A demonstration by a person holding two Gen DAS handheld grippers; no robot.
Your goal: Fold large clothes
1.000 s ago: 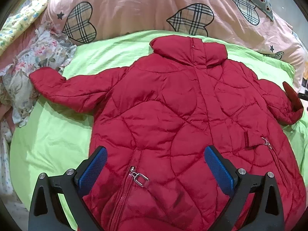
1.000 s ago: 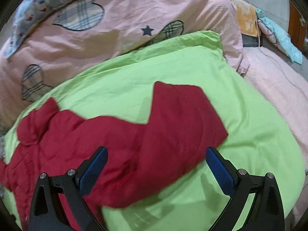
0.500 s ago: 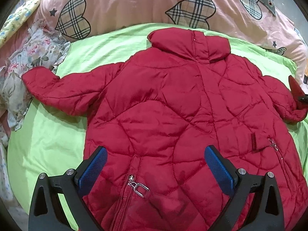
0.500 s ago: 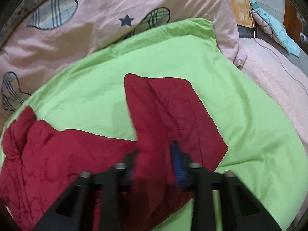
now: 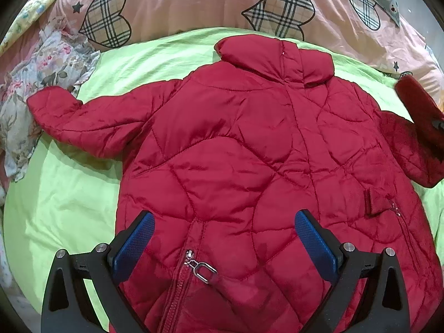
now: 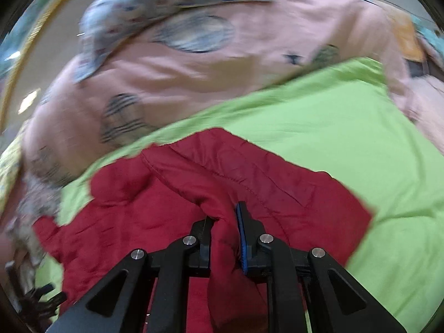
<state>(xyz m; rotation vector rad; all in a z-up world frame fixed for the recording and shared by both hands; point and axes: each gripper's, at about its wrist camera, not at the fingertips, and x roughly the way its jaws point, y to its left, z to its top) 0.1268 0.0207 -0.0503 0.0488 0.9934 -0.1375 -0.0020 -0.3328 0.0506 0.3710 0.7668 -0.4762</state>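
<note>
The left gripper [image 5: 224, 238] hangs with its blue-padded fingers [image 5: 133, 245] spread wide above the hem of the quilted red padded jacket [image 5: 249, 152], a silver zip pull [image 5: 201, 267] between them. The jacket lies flat on the lime-green sheet [image 5: 69, 194] — one sleeve stretched toward a crumpled floral cloth [image 5: 41, 69]. The right gripper [image 6: 224, 219] is clamped on a fold of the other sleeve [image 6: 277, 194]. Beyond — a pink duvet with plaid hearts [image 5: 194, 0]

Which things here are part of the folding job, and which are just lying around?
Part of the job: red jacket; right tool, clamped on its sleeve; left tool, open above the hem.

Lying about: floral garment; pink heart quilt; green sheet.
</note>
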